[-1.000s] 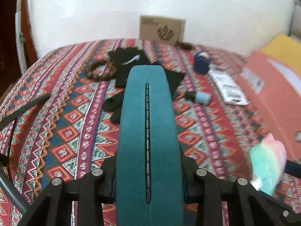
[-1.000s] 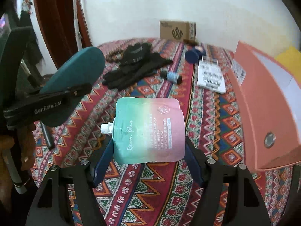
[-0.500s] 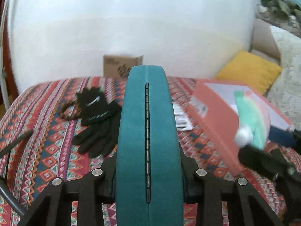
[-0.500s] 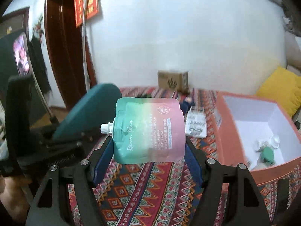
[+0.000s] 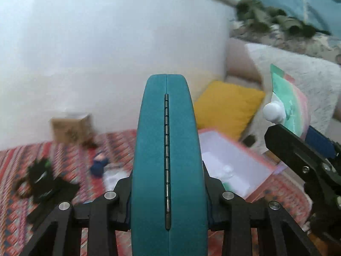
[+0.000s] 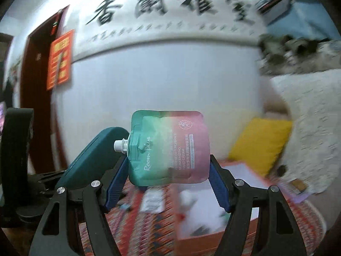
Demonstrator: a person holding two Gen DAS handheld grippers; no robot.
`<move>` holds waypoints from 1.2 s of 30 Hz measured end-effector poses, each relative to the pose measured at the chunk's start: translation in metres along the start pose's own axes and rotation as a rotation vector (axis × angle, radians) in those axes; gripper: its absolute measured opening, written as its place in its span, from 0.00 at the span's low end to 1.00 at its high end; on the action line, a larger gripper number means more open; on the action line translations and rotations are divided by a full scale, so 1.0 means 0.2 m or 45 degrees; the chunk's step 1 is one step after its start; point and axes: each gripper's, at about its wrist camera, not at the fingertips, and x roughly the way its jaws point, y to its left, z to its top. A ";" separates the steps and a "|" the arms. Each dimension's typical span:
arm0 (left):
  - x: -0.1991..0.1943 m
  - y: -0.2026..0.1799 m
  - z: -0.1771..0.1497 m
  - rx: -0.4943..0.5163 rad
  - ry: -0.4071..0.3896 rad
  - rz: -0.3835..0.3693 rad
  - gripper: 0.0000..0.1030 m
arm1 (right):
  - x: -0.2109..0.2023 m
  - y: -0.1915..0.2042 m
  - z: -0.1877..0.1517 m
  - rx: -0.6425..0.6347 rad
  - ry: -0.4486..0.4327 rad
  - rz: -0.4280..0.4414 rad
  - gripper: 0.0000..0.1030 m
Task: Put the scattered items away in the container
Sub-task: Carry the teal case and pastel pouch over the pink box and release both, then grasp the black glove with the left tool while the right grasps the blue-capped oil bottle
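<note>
Up above the patterned bedspread (image 5: 70, 149), both tongs are loaded. The left gripper (image 5: 168, 192) is pinched narrow around a teal hinged case (image 5: 168, 149), hinge side facing the camera. The right gripper (image 6: 168, 183) is spread fairly wide, its blue pads clamped on both side edges of a green-to-pink spouted pouch (image 6: 168, 147), white cap pointing left. The pink box (image 5: 232, 164), white inside, sits open down on the bed with a few small bits already in it, and both loads hang high over it.

Best bet for this step: bring one gripper at a time low over the box opening before letting go, since the pouch is floppy and could flop over the rim if dropped from up here. Pouch first probably, case after, so the two rigs don't bump each other.

Readable stuff: pouch says "Room Plus" in script, plus "MOISTURIZING HAND CREAM". Big calligraphy on the wall, too blurred to trust. Black gloves (image 5: 44, 183) are left out on the bed.
</note>
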 end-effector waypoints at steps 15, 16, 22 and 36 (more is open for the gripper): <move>0.85 -0.35 0.01 0.064 0.241 0.001 0.77 | 0.48 -0.70 -0.09 0.163 0.262 -0.318 0.74; 0.92 -0.32 -0.02 0.058 0.279 0.038 0.77 | 0.58 -0.75 -0.14 0.191 0.346 -0.302 0.77; 0.83 -0.09 -0.04 -0.047 0.234 0.066 0.82 | 0.69 -0.91 -0.21 0.291 0.425 -0.282 0.94; 0.20 0.56 -0.48 -0.087 0.296 0.367 0.89 | 0.59 -0.18 -0.23 0.079 0.368 -0.027 0.98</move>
